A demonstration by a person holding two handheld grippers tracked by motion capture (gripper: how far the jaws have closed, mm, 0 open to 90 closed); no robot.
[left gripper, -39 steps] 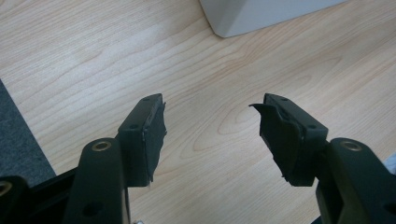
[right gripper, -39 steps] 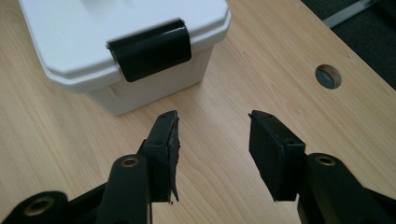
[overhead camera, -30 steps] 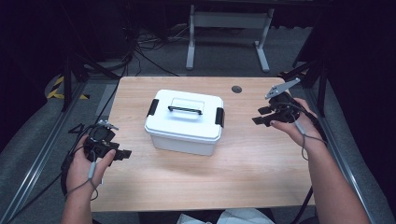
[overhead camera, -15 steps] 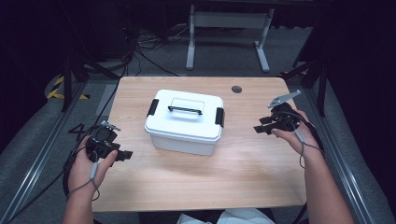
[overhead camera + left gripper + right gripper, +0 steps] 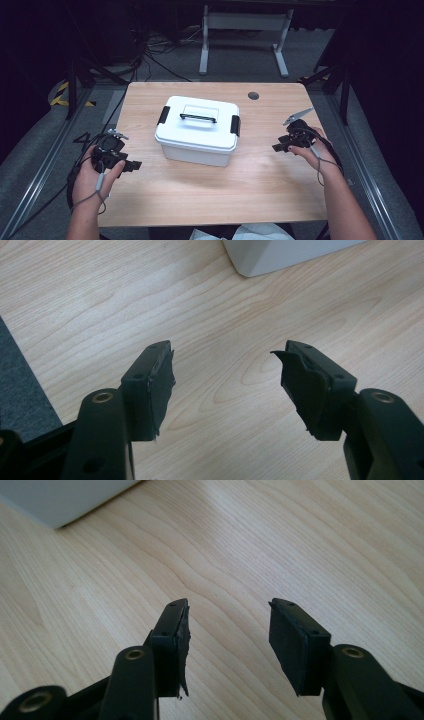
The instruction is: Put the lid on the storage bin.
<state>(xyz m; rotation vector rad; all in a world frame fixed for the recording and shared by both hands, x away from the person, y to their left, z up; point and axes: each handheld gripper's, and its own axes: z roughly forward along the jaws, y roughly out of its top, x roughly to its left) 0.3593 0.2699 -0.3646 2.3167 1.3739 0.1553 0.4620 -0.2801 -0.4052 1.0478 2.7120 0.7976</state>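
One white lidded box (image 5: 197,131) sits near the middle of the wooden table (image 5: 260,185), and everything else is placed from it. The box has one black handle (image 5: 198,118) lying across its lid and two black latches, one latch (image 5: 163,115) on its left end and a second latch (image 5: 235,125) on its right end. Beyond the box, toward the far edge of the table, there is one small round dark grommet (image 5: 253,95) set in the tabletop.

Two grippers are held by two hands. The left gripper (image 5: 131,165) is well to the left of the box and a little nearer the person, at the table's left edge, gripped by the left hand (image 5: 95,172). In the left gripper view its two jaws stand wide apart with nothing between them, bare wood under them, and one corner of the box (image 5: 287,255) shows beyond.

The right gripper (image 5: 280,147) is well to the right of the box, held by the right hand (image 5: 310,152). In the right gripper view its two jaws are likewise spread with nothing between them, over bare wood, with a pale corner of the box (image 5: 60,497) at upper left
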